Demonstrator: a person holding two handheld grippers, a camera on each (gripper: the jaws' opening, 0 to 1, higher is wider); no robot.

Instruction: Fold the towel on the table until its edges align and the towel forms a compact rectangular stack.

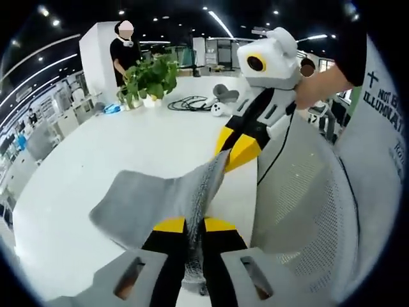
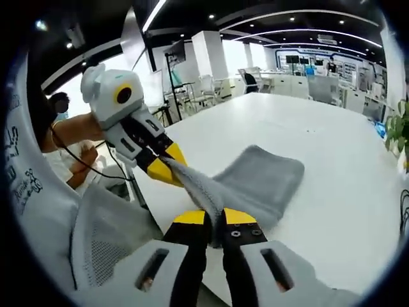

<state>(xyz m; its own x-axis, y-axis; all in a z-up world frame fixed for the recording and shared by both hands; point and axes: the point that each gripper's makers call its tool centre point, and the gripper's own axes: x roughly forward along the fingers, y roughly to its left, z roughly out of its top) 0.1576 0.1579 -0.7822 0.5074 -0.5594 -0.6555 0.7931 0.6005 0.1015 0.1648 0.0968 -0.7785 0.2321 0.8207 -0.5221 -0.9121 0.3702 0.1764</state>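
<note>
Already both the left tool (image 1: 193,225) and the right tool (image 2: 215,217) pinch one edge of the grey towel (image 2: 262,179), lifted off the white surface (image 2: 332,147) near its edge, so uneven pulling could skew the fold or slip cloth.

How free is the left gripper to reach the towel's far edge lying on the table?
Probably not as things stand: the left gripper is shut on one corner of the towel, with the right gripper pinching the next corner. The table beyond looks bare, so only its own hold ties it up.
</note>
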